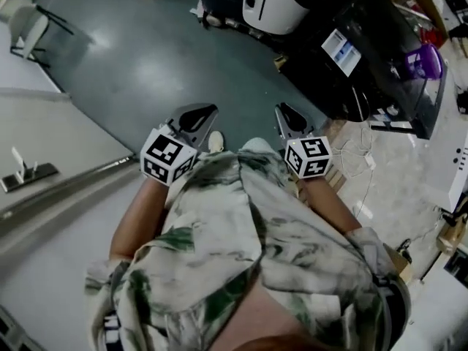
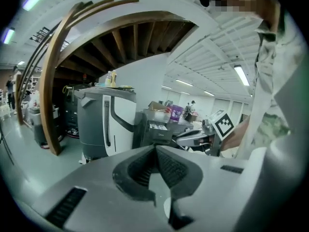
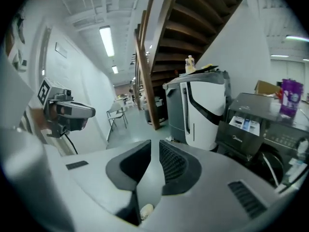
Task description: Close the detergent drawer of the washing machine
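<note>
Grey left hand-held gripper (image 2: 155,148) clenched, empty | right hand-held gripper (image 3: 154,143) parted, empty | one detergent drawer (image 3: 245,124) out

Bare floor (image 1: 146,72) ahead; white appliance (image 1: 274,6) flanks washing machine (image 1: 380,86).

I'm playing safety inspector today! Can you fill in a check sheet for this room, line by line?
Surface: grey-green floor, smooth and a bit shiny.
Job's things: dark washing machine; its detergent drawer is pulled out, not yet closed.
Clutter: purple bottle on the washing machine's top; white-and-grey appliance beside it.
Grippers: left gripper, tongs together, nothing in them; right gripper, tongs slightly apart, empty; neither touches the drawer.
Cables: white cables lie on the floor near the washing machine.
Surroundings: wooden staircase, folding chair.
</note>
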`<state>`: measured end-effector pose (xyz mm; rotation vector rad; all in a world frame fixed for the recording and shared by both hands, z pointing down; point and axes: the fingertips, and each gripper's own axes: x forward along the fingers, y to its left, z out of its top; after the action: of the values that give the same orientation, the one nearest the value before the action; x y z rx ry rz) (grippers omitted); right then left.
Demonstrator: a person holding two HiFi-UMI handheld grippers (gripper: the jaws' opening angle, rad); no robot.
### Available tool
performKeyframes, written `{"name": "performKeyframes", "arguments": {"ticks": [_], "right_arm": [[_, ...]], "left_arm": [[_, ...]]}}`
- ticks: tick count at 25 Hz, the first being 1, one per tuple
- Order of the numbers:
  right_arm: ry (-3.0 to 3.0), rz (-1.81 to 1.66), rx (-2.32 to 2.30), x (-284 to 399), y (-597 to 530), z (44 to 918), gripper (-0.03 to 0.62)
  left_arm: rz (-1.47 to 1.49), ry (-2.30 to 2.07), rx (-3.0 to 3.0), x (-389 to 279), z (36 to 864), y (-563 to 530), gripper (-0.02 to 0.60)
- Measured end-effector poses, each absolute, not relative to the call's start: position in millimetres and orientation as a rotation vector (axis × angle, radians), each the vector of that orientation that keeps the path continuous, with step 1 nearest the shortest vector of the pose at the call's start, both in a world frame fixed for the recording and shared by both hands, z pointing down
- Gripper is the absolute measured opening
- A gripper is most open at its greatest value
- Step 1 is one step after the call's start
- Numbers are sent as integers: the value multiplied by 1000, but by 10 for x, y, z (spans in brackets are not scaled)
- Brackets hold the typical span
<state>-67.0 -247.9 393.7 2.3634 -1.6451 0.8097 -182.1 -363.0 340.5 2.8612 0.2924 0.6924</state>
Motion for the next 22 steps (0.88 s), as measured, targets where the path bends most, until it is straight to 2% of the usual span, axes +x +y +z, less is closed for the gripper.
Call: {"name": "performKeyframes", "arguments": {"ticks": [5,14,22], "right_arm": [[-1442,838,2518,-308,-2387,4102,72],[-1076,861,2798,629,-1784,4238,89],[-870,879,2931,1393,-1423,4496,106]], "left_arm": [[730,528,2842,-1315,3566,-3709,26],[780,895,2777,-123,3601,-3186,26],[776,1072,2752,753,3555,-2837,26]]}}
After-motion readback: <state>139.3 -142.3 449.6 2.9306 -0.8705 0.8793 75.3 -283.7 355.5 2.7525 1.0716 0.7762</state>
